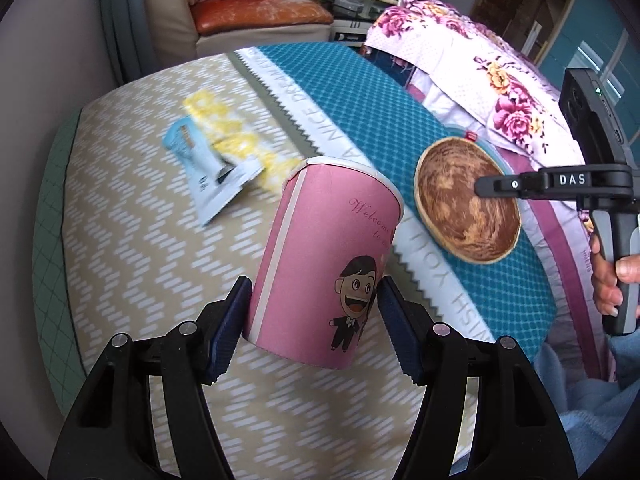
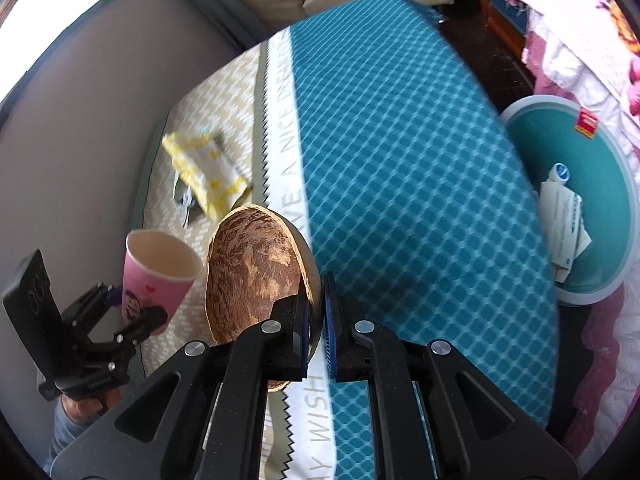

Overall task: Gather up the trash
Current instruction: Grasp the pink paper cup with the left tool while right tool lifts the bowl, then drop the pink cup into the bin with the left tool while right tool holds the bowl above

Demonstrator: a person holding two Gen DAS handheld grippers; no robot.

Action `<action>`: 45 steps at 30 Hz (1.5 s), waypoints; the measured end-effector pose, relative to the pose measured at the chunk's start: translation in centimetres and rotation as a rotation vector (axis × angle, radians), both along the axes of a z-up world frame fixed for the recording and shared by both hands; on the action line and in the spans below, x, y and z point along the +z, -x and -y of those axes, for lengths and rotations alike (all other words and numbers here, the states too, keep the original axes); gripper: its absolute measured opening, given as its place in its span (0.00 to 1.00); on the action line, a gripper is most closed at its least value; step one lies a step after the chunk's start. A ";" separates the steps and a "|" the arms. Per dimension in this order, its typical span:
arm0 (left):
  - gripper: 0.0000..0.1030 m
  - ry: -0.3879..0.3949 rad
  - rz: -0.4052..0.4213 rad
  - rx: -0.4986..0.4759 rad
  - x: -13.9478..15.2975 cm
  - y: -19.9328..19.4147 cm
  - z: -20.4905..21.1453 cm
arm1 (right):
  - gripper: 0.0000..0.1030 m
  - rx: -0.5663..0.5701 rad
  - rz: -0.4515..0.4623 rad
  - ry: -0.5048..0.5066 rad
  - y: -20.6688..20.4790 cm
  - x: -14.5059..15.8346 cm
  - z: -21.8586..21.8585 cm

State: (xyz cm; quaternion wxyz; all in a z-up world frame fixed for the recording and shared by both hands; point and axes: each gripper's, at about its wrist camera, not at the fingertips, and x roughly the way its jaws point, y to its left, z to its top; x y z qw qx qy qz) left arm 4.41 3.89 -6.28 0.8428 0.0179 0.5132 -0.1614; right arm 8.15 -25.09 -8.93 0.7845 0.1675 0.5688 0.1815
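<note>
Left claw (image 1: 314, 314) clamped on pink paper cup (image 1: 328, 256), light, crushable, best pinched low on its wall; right claw (image 2: 316, 320) nipped thin on brown shell bowl (image 2: 252, 272) rim, stiff; wrappers (image 1: 216, 152) lying beyond on bed (image 1: 120, 240); teal bin (image 2: 568, 208) off right.

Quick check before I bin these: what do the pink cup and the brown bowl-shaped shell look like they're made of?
Pink cup: looks like paper, matte printed wall with a rolled rim and a plain off-white inside, seen from the right wrist.
Brown shell: probably coconut husk or wood; a rough, mottled, fibrous inside and a thin pale edge. Can't tell which.
</note>
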 end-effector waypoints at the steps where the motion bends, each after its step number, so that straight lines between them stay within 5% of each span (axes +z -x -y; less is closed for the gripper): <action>1: 0.64 0.001 0.001 -0.004 0.1 -0.1 0.4 | 0.06 -0.018 0.008 -0.005 -0.2 0.1 0.8; 17: 0.64 0.059 0.022 -0.161 1.3 -4.3 14.3 | 0.06 -0.353 0.123 -0.011 -1.7 2.2 16.4; 29: 0.64 0.030 -0.008 -0.291 0.1 -8.7 24.8 | 0.06 -0.480 0.097 -0.022 -1.9 0.0 23.9; 45: 0.68 0.001 -0.058 -0.221 -2.9 -14.9 29.5 | 0.07 -0.535 0.015 0.010 -2.7 -3.8 27.9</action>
